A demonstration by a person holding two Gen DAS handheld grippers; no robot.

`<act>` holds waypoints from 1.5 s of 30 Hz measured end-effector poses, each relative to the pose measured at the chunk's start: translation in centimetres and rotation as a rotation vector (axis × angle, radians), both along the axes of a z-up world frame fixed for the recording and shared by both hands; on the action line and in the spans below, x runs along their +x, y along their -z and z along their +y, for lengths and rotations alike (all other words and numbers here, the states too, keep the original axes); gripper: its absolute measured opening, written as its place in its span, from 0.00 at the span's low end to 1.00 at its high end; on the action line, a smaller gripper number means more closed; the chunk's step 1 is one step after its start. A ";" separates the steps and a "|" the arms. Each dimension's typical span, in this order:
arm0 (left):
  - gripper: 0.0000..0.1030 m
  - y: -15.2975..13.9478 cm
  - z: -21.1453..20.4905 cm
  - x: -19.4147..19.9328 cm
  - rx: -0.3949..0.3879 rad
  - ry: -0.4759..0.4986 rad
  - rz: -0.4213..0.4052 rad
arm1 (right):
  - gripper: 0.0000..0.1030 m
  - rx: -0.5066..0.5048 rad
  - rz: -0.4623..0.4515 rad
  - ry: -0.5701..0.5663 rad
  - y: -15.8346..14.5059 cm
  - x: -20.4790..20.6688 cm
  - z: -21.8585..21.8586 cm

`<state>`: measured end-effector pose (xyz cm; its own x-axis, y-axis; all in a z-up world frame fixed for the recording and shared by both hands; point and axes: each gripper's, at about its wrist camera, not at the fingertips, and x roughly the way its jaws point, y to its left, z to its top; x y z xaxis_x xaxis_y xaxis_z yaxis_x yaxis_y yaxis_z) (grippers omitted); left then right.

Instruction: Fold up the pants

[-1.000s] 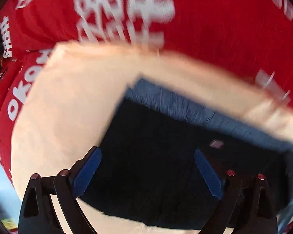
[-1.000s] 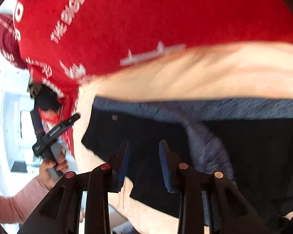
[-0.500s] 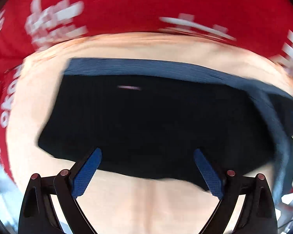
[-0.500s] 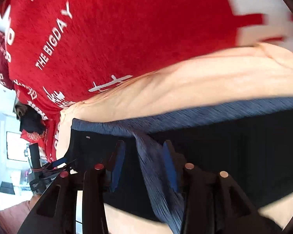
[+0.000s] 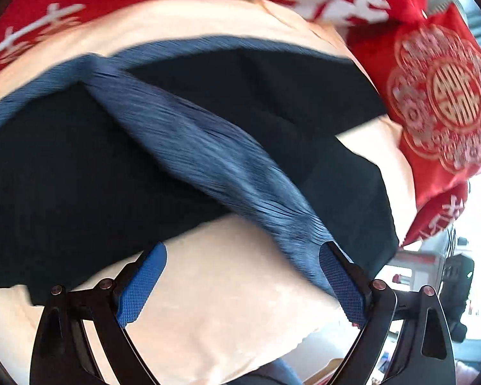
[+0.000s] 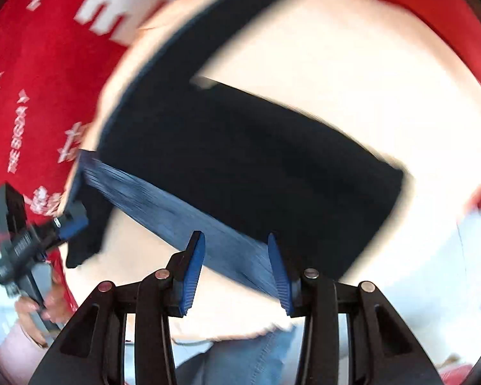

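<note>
Dark navy pants (image 5: 64, 176) with a ribbed blue waistband (image 5: 208, 147) lie on a peach cloth (image 5: 224, 304). In the left wrist view part of the waistband crosses the dark fabric diagonally and ends beside the right pad. My left gripper (image 5: 242, 285) is open wide over the cloth, gripping nothing. In the right wrist view the pants (image 6: 240, 160) are blurred. The waistband (image 6: 163, 205) stretches straight from the far left corner into my right gripper (image 6: 235, 271), filling the gap from pad to pad. The left gripper (image 6: 70, 224) appears at the left edge.
A red cloth with white lettering (image 6: 32, 80) lies under the peach cloth (image 6: 352, 64). A red pouch with a gold pattern (image 5: 445, 96) sits at the right. A hand in a pink sleeve (image 6: 32, 314) holds the left gripper. Blue denim (image 6: 240, 356) shows below the near edge.
Both hands swept sideways and rolled. The waistband strip, first lying along the far edge, is now drawn diagonally across the pants. The right jaws stand wider than a second ago.
</note>
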<state>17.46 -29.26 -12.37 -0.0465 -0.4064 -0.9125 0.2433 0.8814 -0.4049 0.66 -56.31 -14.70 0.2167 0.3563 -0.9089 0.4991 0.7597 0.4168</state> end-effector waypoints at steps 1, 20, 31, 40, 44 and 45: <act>0.94 0.3 -0.4 -0.9 0.003 0.008 0.002 | 0.43 -0.014 0.011 0.019 0.4 -1.4 -0.7; 0.34 -1.5 -6.4 0.2 -0.098 -0.071 -0.009 | 0.12 0.228 -0.246 -0.045 -4.7 4.1 -4.9; 0.80 -8.1 -5.2 8.2 0.099 -0.179 -0.330 | 0.22 -0.037 -0.294 -0.254 -9.3 27.3 -10.1; 0.80 -1.8 3.0 6.2 0.377 -0.322 -0.191 | 0.76 -0.133 -0.201 -0.250 -7.2 24.4 -10.3; 0.80 1.0 5.5 5.1 0.425 -0.386 -0.128 | 0.58 -0.164 -0.041 -0.140 -1.4 21.6 -11.5; 0.80 1.5 5.9 5.0 0.433 -0.391 -0.117 | 0.57 -0.152 -0.024 -0.095 -0.1 21.3 -12.0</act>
